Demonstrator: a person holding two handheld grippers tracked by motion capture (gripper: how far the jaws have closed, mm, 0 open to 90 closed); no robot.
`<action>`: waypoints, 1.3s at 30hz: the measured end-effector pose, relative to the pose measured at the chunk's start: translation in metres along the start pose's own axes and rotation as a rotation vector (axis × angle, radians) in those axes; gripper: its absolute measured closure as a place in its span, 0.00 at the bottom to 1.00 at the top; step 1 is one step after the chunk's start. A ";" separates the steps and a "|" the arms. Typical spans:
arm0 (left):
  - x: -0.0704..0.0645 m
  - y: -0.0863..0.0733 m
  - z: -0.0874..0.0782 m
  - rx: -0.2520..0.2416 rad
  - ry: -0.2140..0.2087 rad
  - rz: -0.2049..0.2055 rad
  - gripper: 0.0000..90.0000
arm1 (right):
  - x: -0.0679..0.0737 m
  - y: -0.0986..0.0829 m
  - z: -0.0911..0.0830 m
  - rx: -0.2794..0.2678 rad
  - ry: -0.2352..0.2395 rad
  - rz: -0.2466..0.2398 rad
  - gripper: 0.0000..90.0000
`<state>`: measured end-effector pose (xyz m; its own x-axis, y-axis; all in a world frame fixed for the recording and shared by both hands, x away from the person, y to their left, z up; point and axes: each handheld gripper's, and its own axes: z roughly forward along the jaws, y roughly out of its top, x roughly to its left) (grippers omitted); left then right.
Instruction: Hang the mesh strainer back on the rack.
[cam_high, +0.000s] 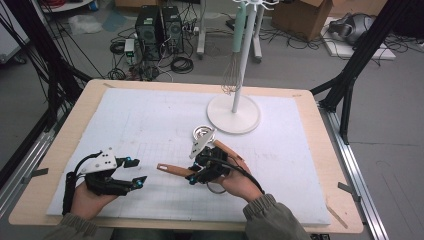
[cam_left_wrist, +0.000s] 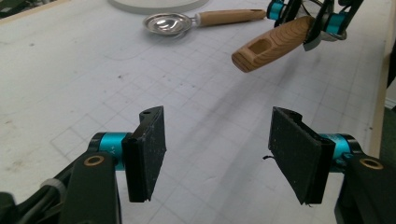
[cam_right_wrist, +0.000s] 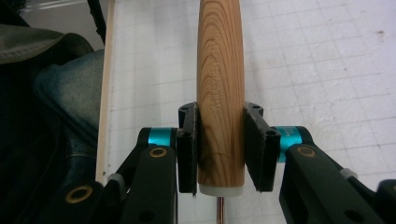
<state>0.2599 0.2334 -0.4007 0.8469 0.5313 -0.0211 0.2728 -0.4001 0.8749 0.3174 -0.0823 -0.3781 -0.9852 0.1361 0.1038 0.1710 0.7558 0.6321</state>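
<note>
My right gripper (cam_high: 197, 173) is shut on a wooden utensil handle (cam_high: 172, 170) that points left, raised a little above the mat. In the right gripper view the handle (cam_right_wrist: 220, 84) sits clamped between both pads (cam_right_wrist: 254, 149), with a thin metal stem below it; the utensil's head is hidden. My left gripper (cam_high: 137, 171) rests open at the front left, its jaws wide apart (cam_left_wrist: 217, 154) and nothing between them. From there the held handle (cam_left_wrist: 273, 44) hangs ahead to the right. A metal spoon (cam_high: 202, 131) with a wooden handle (cam_left_wrist: 229, 16) lies just beyond my right hand.
A white stand (cam_high: 234, 115) with a round base stands at the back centre; a whisk (cam_high: 231, 77) hangs from it. A white gridded mat (cam_high: 150, 120) covers the wooden table (cam_high: 70, 130). Computers, cables and boxes lie on the floor beyond.
</note>
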 end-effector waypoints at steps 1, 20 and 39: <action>-0.001 0.001 0.001 -0.002 -0.008 0.003 0.41 | 0.001 0.000 -0.002 -0.005 0.000 -0.004 0.77; -0.023 0.030 0.024 -0.014 -0.203 0.080 0.43 | 0.020 0.003 -0.012 -0.018 0.050 -0.071 0.77; -0.031 0.040 0.048 0.016 -0.369 0.146 0.61 | 0.026 0.002 -0.011 -0.005 0.091 -0.121 0.77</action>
<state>0.2662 0.1652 -0.3883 0.9836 0.1653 -0.0721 0.1422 -0.4650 0.8738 0.2924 -0.0837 -0.3658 -0.9953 -0.0147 0.0956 0.0510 0.7601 0.6478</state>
